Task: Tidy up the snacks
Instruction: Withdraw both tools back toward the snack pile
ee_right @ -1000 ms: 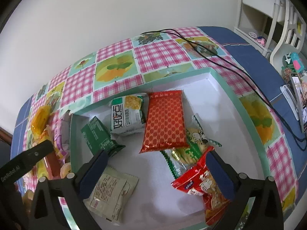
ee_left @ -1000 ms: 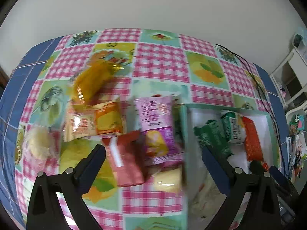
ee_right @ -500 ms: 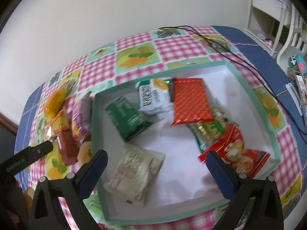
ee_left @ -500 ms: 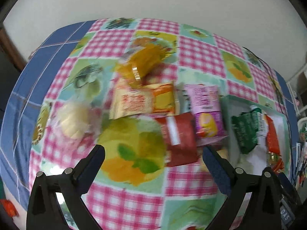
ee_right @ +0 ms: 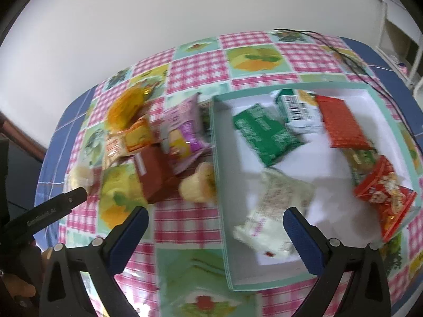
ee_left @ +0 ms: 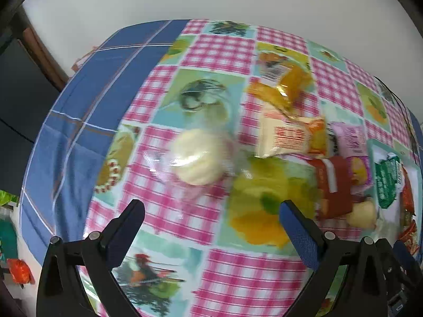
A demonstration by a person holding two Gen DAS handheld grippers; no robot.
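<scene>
A teal-rimmed white box (ee_right: 219, 174) holds several snack packs: a green one (ee_right: 267, 132), a red one (ee_right: 341, 124), a pale one (ee_right: 275, 211). Loose snacks lie left of it on the checked cloth: a dark red pack (ee_right: 153, 174), a purple pack (ee_right: 182, 132), an orange-cream pack (ee_left: 288, 137), a yellow bag (ee_left: 290, 84), a small cake (ee_right: 198, 185). A clear-wrapped pale bun (ee_left: 198, 163) lies just ahead of my left gripper (ee_left: 211, 224), which is open and empty. My right gripper (ee_right: 215, 224) is open and empty, over the box's left wall.
The table's blue cloth edge (ee_left: 74, 142) drops off to the left. A black cable (ee_right: 351, 60) runs along the far right of the table. White furniture (ee_right: 396, 29) stands beyond the right side. My left gripper's finger (ee_right: 47, 214) shows at the right wrist view's left.
Both grippers have swung left. The left one now faces the wrapped bun instead of the snack pile. The right one has moved from over the box interior to its left wall.
</scene>
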